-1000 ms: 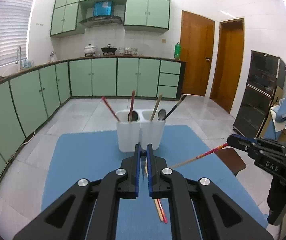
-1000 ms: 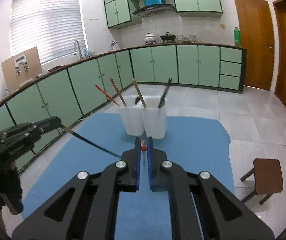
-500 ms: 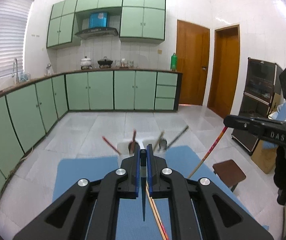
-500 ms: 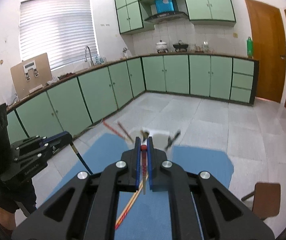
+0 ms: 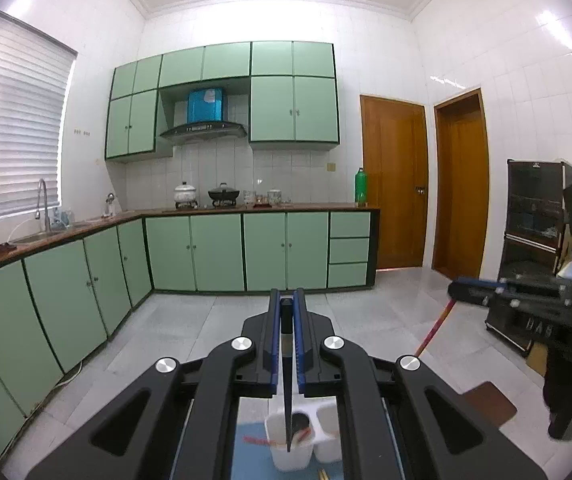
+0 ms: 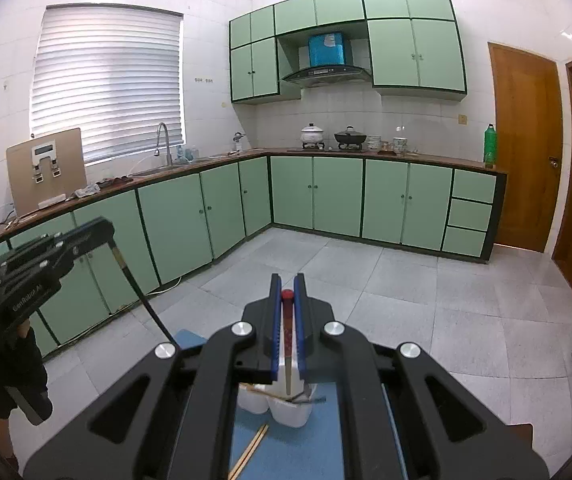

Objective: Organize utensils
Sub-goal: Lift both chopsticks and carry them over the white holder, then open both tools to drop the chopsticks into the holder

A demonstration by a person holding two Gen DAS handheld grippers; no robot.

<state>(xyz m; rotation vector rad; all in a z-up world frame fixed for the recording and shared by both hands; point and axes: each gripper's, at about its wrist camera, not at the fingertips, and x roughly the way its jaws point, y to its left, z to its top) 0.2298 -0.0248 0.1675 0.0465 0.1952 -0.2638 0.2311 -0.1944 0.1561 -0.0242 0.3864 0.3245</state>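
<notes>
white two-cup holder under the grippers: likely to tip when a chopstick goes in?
Possibly. The white holder looks like thin, light plastic, tall for its footprint, so a sideways nudge might shift or tip it. Its two joined cups widen the base, which probably helps. Chopsticks already leaning inside may add slight off-centre load.

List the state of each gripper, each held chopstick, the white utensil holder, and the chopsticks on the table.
Left gripper: shut on the black chopstick.
Black chopstick: hanging tip-down over the holder.
Right gripper: shut on the red-tipped chopstick.
Red-tipped chopstick: hanging over the holder.
White two-compartment utensil holder: upright, holding utensils.
Loose wooden chopsticks: lying on the blue mat.
</notes>
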